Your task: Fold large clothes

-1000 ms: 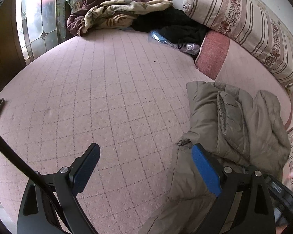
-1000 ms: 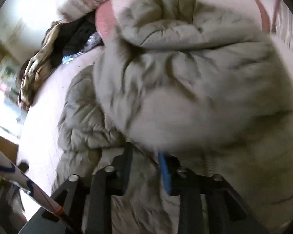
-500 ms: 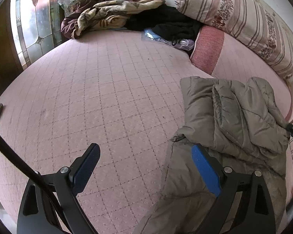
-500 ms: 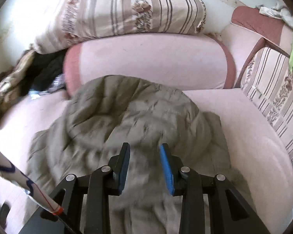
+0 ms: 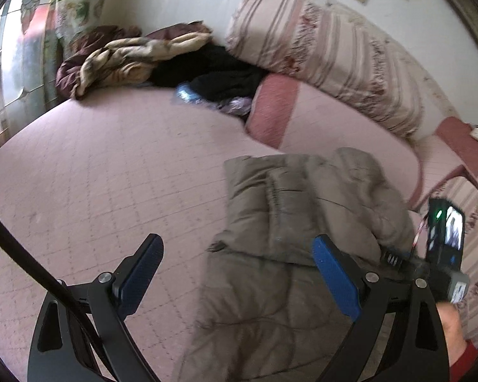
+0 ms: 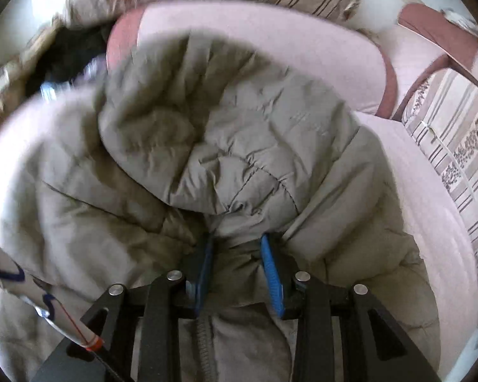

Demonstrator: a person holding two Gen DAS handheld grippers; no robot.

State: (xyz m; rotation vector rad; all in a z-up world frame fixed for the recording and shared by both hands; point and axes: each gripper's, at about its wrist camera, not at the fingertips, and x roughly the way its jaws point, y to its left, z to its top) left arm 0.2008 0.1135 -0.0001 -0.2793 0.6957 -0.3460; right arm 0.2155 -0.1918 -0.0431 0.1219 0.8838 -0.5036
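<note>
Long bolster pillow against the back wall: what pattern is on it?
Cream with brownish stripes and floral bands on the bolster pillow; clearest in the left wrist view.

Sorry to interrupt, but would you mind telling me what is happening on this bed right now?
A person with a handheld tool in each hand is folding a khaki padded jacket on a pink quilted bed. The right tool is closed on a bunch of the jacket's fabric near the zipper, below the hood. The left tool is wide open over the jacket's left edge, holding nothing. The jacket looks partly folded, one sleeve laid across its body.
</note>
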